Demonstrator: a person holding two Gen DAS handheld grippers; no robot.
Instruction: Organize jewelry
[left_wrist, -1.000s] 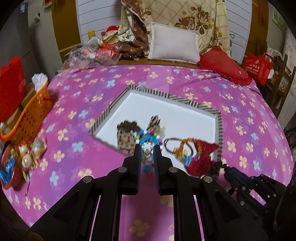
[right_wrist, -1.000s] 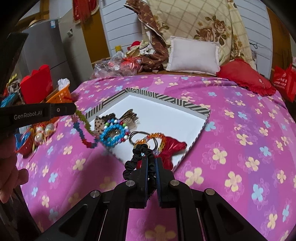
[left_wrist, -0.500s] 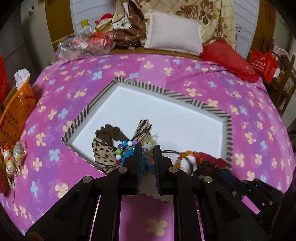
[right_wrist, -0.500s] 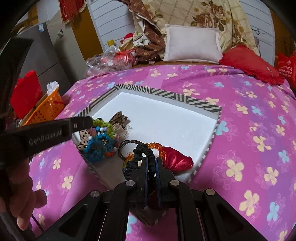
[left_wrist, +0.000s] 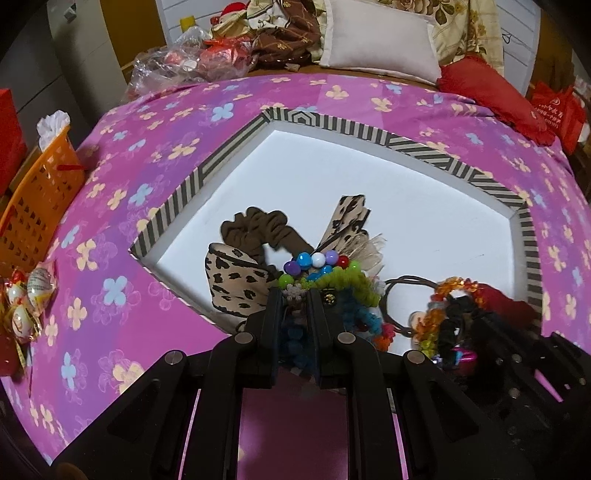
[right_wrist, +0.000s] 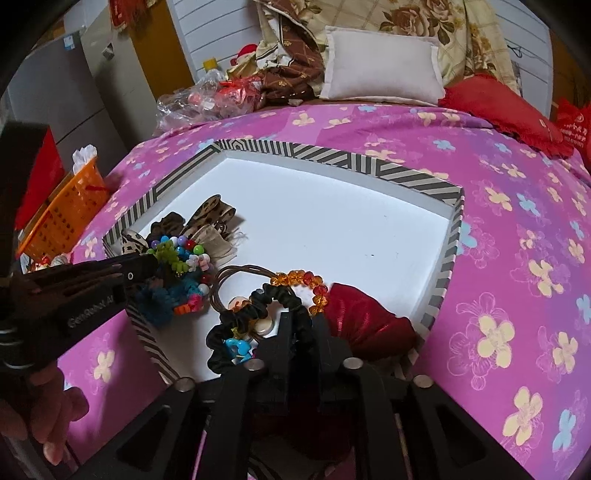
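Right gripper (right_wrist: 300, 325): its jaws have just been opening; a narrow gap now shows between the fingers, and the black scrunchie (right_wrist: 243, 325) runs through that gap with the pads no longer squeezing it.
Black scrunchie: most of its loop lies on the white floor of the striped tray (right_wrist: 452, 236), at the near edge, touching the amber bead bracelet (right_wrist: 301, 278) and just beside the red pouch (right_wrist: 364, 325).
Meaning: this looks like a release; one piece counts as delivered once the fingers draw clear.
Left gripper (left_wrist: 294, 314): fingers nearly together, pinching the colourful bead-and-yarn bracelet (left_wrist: 325, 280).
Colourful bracelet: over the tray's near-left corner, against the leopard-print bow (left_wrist: 236, 280) and brown scrunchie (left_wrist: 258, 232); whether it rests on the floor or hangs just above is hard to tell, as the fingers cover its lower part.
Brown hair ties (right_wrist: 236, 275): between the two clusters, near the near edge.
Change from a second ago, right: the scrunchie was clamped tight and carried in front of the tray; now it is down inside and let loose.
Change from a second ago, left: the bracelet hung above the bedspread (left_wrist: 122, 206) short of the near edge; now it is low over the tray, grip unchanged.
Both views: the tray fills more of each view than before.
Next, as a judgement: the left piece awaits its own release.
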